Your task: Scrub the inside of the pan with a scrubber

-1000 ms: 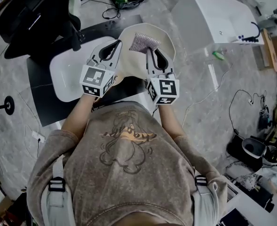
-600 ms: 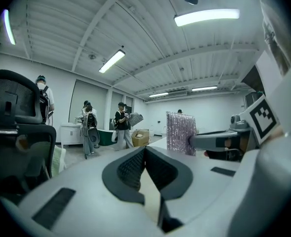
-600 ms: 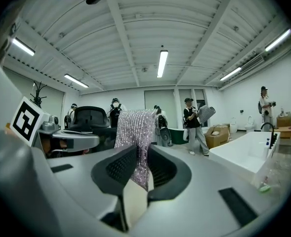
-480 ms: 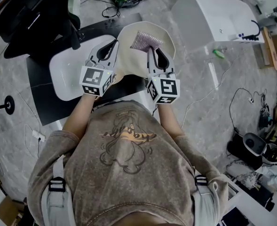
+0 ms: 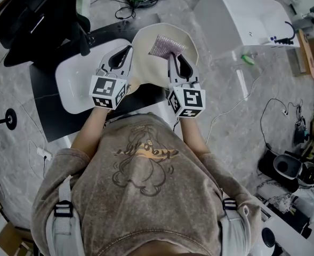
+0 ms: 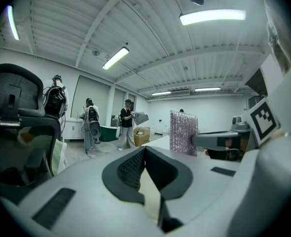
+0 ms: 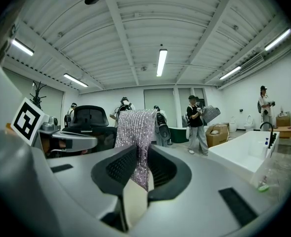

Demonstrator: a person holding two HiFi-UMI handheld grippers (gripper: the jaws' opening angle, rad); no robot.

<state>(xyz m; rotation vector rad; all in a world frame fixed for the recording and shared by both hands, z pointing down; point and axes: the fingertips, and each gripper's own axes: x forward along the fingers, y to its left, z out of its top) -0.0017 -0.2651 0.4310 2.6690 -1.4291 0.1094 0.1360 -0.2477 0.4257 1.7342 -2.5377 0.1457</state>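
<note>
A cream pan (image 5: pixel 151 63) hangs tilted in front of the person, between the two grippers. My left gripper (image 5: pixel 129 51) is shut on the pan's left edge, and a thin cream strip (image 6: pixel 151 201) shows between its jaws (image 6: pixel 144 153). My right gripper (image 5: pixel 170 55) is shut on a silvery, glittering scrubber (image 5: pixel 167 46) that lies against the pan's inside near the far rim. In the right gripper view the scrubber (image 7: pixel 135 132) stands up from between the jaws (image 7: pixel 138 154). The left gripper view shows the scrubber (image 6: pixel 183 132) off to the right.
A white tray (image 5: pixel 71 87) lies on a black mat (image 5: pixel 50 121) to the left. A black office chair (image 5: pixel 37 20) stands at the far left, a white bathtub (image 5: pixel 242 20) at the far right. Cables run over the grey floor. Several people (image 7: pixel 197 125) stand in the background.
The pan and both grippers have drifted slightly away from the person. The scrubber has slid a little toward the pan's far rim. Both grips are unchanged.
</note>
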